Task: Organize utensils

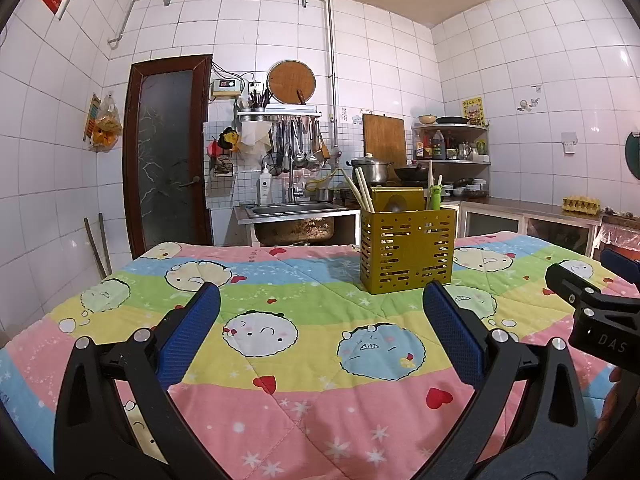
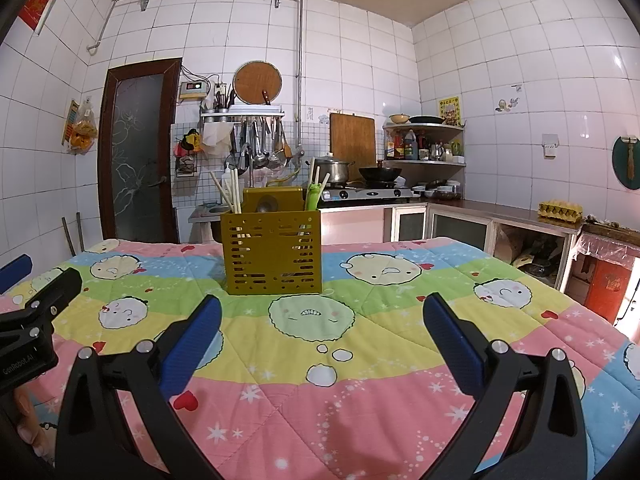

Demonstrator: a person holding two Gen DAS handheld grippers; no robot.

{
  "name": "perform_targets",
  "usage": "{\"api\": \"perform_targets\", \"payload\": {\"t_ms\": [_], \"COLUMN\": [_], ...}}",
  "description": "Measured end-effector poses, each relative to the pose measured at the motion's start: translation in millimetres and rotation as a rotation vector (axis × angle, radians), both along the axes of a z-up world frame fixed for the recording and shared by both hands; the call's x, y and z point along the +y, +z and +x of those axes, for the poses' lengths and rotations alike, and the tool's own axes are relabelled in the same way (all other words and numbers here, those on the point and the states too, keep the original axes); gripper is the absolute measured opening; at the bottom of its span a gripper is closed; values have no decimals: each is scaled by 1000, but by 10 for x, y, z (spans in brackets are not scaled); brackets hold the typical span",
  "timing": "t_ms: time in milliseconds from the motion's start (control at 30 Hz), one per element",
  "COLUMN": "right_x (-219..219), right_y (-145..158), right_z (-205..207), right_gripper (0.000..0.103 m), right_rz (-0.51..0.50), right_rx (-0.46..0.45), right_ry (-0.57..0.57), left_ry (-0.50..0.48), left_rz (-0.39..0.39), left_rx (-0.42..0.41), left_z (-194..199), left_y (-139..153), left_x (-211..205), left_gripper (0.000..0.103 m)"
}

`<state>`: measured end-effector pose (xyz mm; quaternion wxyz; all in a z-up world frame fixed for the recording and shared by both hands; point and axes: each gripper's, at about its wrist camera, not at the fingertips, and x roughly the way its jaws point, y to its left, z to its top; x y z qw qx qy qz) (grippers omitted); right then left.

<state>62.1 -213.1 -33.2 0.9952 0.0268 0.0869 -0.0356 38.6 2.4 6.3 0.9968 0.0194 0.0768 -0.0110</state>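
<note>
A desk under a cartoon quilt (image 1: 304, 408) carries a yellow-green slotted utensil caddy (image 1: 407, 250). Chopsticks (image 1: 362, 192), a spoon (image 1: 394, 203) and a green-handled utensil (image 1: 435, 196) already stand upright in it, seemingly sorted into sections. The left gripper (image 1: 320, 336) and right gripper (image 2: 322, 340) hover empty, fingers spread. The caddy lies well apart, at 1 o'clock from the left gripper and 11 o'clock from the right.

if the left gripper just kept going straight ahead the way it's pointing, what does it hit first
Probably nothing at first: the open left gripper aims over bare quilt. The yellow utensil caddy stands slightly right of its centre line, so the right finger might clip it; depth is unclear.
</note>
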Motion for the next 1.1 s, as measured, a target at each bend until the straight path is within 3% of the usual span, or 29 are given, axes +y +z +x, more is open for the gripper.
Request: {"api": "perform_targets", "payload": {"t_ms": [1100], "right_x": [-2], "right_y": [14], "right_z": [-6], "right_gripper": [99], "right_rz": [-7], "right_rx": [0], "right_ry": [-2], "left_ry": [2], "left_rz": [8], "left_rx": [29], "left_z": [47], "left_y": [-5], "left_x": [-46], "left_gripper": [98]}}
